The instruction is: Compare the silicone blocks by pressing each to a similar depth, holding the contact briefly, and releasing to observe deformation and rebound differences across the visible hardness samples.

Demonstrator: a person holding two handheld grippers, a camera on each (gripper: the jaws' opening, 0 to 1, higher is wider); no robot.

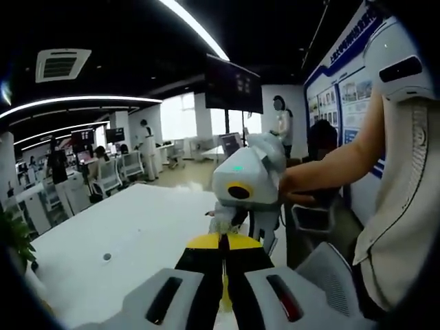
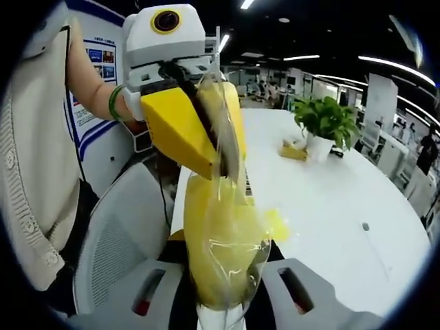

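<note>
White desk (image 2: 330, 206) is spread from 12 to 4 o'clock in the right gripper view and is also seen at 9 o'clock in the left gripper view. A person's torso (image 2: 34, 172) is at 9 o'clock and a grey mesh chair (image 2: 117, 254) at 7 o'clock. A potted plant (image 2: 326, 120) stands on the desk at 1 o'clock, with a small yellow box (image 2: 294, 150) just beside it. The left tongs (image 2: 218, 161) come in from 11 o'clock, and their yellow jaws are closed narrow on the upper edge of a clear film bag (image 2: 227, 227). The bag is held in the air above the desk edge, at centre to 6 o'clock, with a yellow mass seen through the film. This mass is judged to be the silicone sample, though yellow jaw pads behind the film cannot be ruled out. The right tongs (image 2: 223, 275) sit at 6 o'clock with the bag's lower end rising between them. Their tips are covered by film, so whether they are wide or narrow cannot be told. The film is judged light, crinkly and slippery, and the contents soft and springy. Hold is best taken across the bulk of the yellow mass, not on loose film, and squeezed slowly so slip is avoided.
</note>
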